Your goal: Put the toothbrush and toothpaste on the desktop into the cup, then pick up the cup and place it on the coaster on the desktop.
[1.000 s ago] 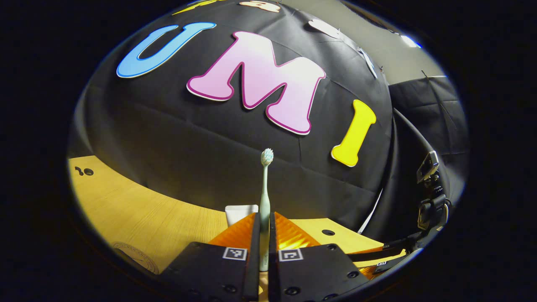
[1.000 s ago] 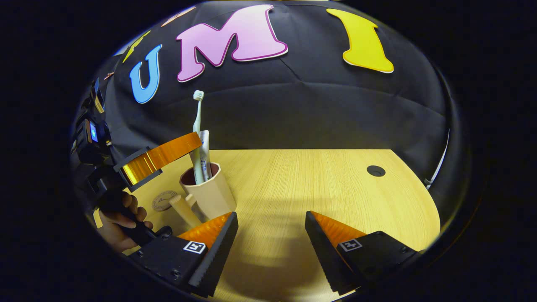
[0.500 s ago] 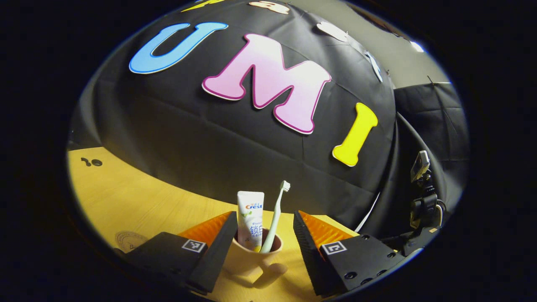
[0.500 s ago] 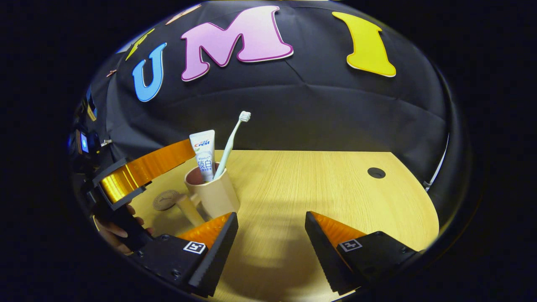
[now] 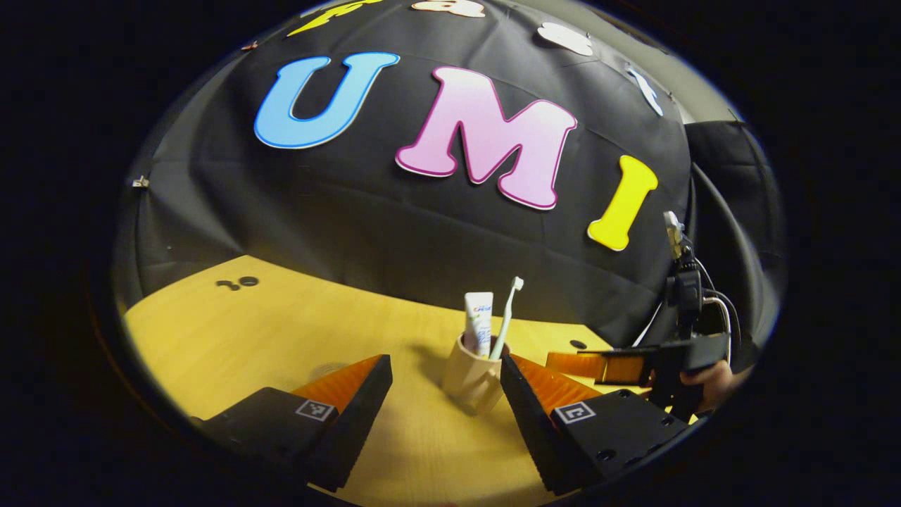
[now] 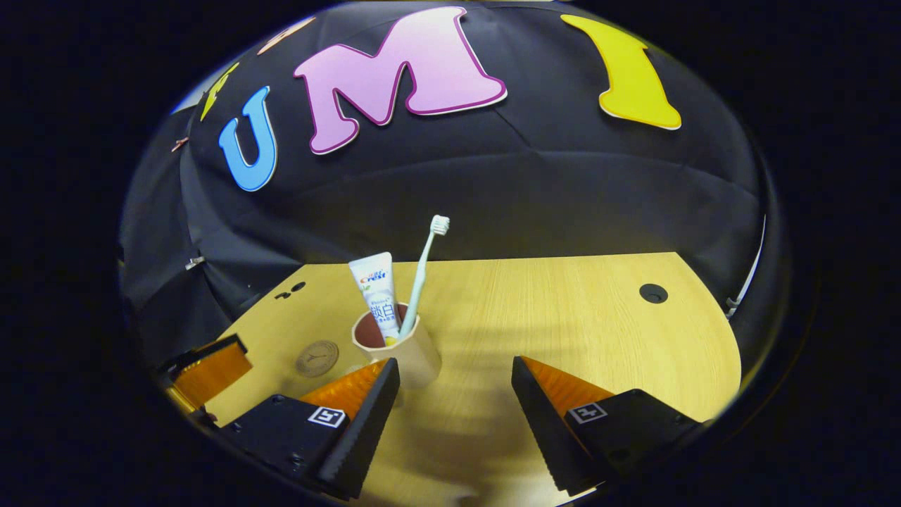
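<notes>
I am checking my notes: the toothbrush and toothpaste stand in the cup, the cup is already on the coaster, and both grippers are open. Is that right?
One point is wrong: the cup is not on the coaster; in the right gripper view it stands on the desk beside it. The toothbrush and toothpaste do stand in the cup, and the left gripper and right gripper are open.

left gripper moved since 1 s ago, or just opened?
Yes. In the right gripper view the left gripper has pulled back from above the cup to low at the left, clear of it. Toothbrush stays in the cup.
</notes>
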Demonstrator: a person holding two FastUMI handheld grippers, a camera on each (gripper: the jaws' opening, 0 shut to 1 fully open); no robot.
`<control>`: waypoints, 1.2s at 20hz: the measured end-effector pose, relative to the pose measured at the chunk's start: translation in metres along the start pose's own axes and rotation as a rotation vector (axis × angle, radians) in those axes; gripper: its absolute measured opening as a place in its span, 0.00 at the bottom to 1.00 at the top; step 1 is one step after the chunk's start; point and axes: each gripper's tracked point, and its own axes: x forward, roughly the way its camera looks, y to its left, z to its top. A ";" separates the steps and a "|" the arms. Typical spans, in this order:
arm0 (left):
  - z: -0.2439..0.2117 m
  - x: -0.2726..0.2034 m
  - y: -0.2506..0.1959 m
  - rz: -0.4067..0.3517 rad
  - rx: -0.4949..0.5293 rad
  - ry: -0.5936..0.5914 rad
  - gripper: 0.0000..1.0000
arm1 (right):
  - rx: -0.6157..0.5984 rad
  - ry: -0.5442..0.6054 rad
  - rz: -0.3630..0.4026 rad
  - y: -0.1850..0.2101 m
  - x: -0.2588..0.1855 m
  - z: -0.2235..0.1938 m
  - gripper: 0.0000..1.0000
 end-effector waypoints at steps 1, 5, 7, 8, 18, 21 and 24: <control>0.004 -0.013 0.004 0.008 -0.008 0.005 0.98 | 0.010 0.026 0.003 0.005 0.002 0.001 0.98; 0.009 -0.041 0.017 0.001 -0.046 0.033 0.97 | 0.058 0.134 -0.024 0.022 0.012 0.008 0.98; 0.012 -0.049 0.028 0.004 -0.057 0.040 0.98 | 0.072 0.181 -0.025 0.037 0.016 0.012 0.98; 0.012 -0.050 0.035 0.006 -0.063 0.043 0.98 | 0.082 0.204 -0.019 0.046 0.018 0.013 0.98; 0.003 -0.102 0.127 0.150 -0.130 0.044 0.98 | 0.022 0.550 -0.069 0.083 0.057 -0.050 0.98; -0.014 -0.123 0.153 0.210 -0.190 0.075 0.98 | 0.057 0.642 -0.071 0.090 0.071 -0.067 0.98; -0.028 -0.142 0.174 0.254 -0.222 0.100 0.98 | 0.017 0.720 -0.094 0.082 0.080 -0.081 0.98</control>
